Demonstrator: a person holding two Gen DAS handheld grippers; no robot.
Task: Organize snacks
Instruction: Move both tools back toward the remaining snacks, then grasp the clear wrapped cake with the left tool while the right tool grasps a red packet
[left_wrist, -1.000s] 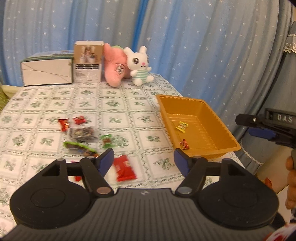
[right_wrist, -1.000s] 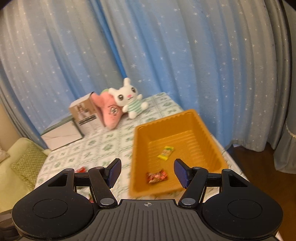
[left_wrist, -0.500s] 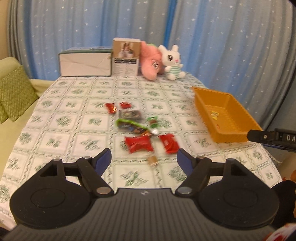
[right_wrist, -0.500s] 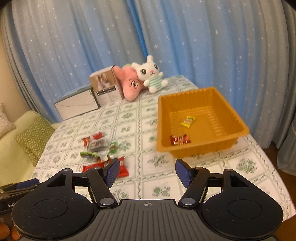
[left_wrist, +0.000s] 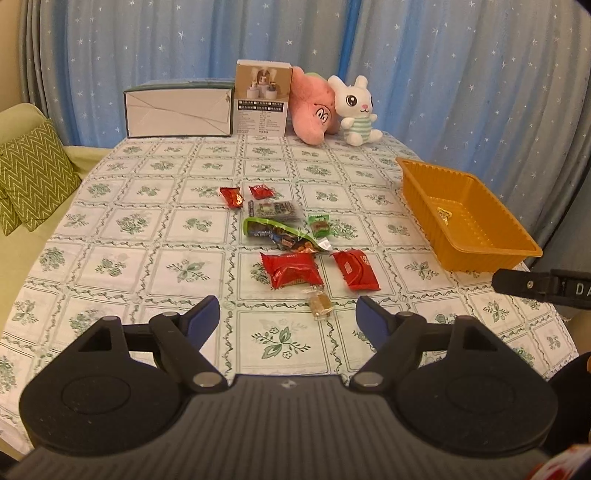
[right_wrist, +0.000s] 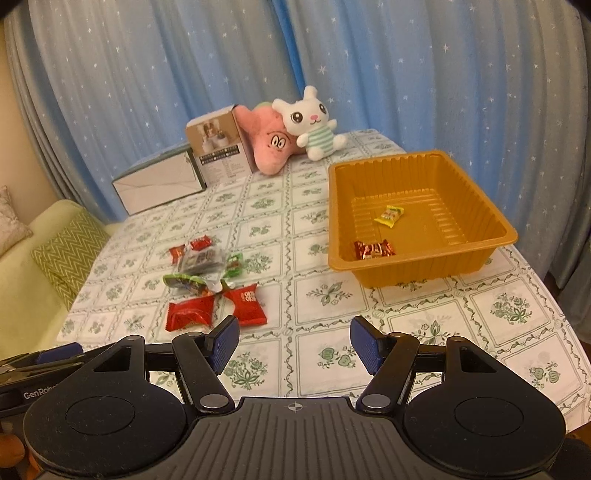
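snacks lie in a loose cluster near the middle of a table covered with a green floral checked cloth. nearest the camera sit two red packets side by side, with a small clear-wrapped candy just in front of them. behind those lie a long green wrapper, a small green candy, a dark flat packet and two small red candies.

an orange tray sits apart from the cluster, close to the table's right edge. inside it are a yellow candy and a red candy, well apart from each other; most of its floor is bare. a wide strip of bare cloth separates the tray from the cluster.

the left gripper hovers above the table's near edge, jaws wide apart and holding nothing. the right gripper hovers over the near cloth, level with the tray's front wall, jaws also wide and holding nothing.

along the far edge stand a white box, a printed carton, a pink plush and a white rabbit plush, all backed by a blue starred curtain. a green sofa with zigzag cushions borders the table's left side.
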